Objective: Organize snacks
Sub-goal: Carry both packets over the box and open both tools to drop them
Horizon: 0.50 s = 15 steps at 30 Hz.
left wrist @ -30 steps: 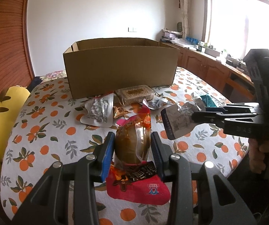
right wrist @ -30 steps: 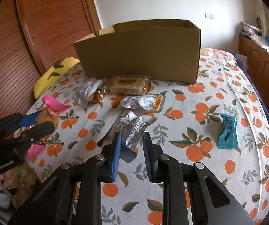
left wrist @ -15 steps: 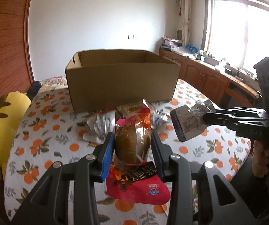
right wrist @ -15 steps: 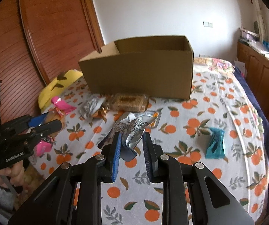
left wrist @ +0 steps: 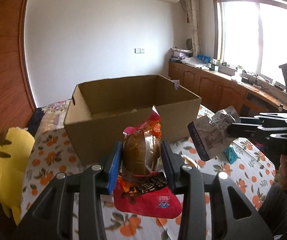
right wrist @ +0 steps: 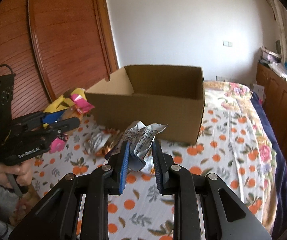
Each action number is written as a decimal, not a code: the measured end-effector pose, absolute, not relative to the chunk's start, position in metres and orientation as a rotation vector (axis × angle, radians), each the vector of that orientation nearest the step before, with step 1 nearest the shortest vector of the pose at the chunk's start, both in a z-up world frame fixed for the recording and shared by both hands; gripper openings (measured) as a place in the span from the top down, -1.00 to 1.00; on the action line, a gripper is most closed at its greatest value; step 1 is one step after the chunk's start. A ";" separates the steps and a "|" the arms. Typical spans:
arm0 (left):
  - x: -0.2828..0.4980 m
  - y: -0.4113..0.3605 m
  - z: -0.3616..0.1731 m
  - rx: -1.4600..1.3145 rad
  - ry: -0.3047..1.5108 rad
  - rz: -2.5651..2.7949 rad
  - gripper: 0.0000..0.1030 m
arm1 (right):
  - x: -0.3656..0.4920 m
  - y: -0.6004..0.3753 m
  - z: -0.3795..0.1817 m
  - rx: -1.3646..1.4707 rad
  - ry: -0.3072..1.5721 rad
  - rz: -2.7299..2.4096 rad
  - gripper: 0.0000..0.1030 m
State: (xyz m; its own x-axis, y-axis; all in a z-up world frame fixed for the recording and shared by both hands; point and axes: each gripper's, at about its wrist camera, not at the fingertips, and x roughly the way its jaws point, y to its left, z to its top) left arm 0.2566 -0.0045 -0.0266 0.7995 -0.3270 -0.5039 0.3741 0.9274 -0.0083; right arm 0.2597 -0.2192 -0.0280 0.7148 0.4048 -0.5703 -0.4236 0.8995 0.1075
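"What's the left claw (left wrist: 141,161) got?"

"A red and pink snack packet (left wrist: 143,160) with something brown and rounded inside. The blue pads (left wrist: 114,167) are pinching it from both sides, and its red printed end hangs down below them. It's up in the air, clear of the cloth, just in front of the cardboard box (left wrist: 131,120)."

"And the right claw (right wrist: 139,156)?"

"Pressed tight on a crumpled silver pouch (right wrist: 141,138) with small print on it. From the left camera you can see the pouch (left wrist: 210,138) sticking out of the claw's tips, off to the right of the red packet and level with the box's near wall."

"Where's the box?"

"On the surface with the orange-print cloth (right wrist: 223,140), top open, flaps out of the way. Something pale lies at the bottom, but I can't make out what."

"Anything left lying down there?"

"A few wrappers (right wrist: 101,144) near the front of the box, silver and gold; that part is blurred, so I wouldn't swear to the count. A teal packet (left wrist: 230,155) shows on the cloth below the silver pouch. There's a yellow plush toy (left wrist: 9,164) at the left edge, against the wooden panelling."

"The person?"

"Only a hand (right wrist: 13,174) gripping the left handle."
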 end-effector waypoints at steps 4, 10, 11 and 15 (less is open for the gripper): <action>0.272 -0.007 -0.019 0.107 0.505 -0.373 0.27 | 0.273 -0.218 -0.014 -0.039 0.588 0.481 0.59; 0.296 -0.008 -0.008 0.096 0.490 -0.382 0.27 | 0.298 -0.215 0.001 -0.055 0.549 0.506 0.59; 0.301 -0.008 -0.007 0.104 0.485 -0.379 0.27 | 0.301 -0.215 0.003 -0.057 0.543 0.508 0.59; 0.318 -0.009 -0.004 0.106 0.482 -0.377 0.27 | 0.319 -0.214 0.006 -0.056 0.537 0.518 0.59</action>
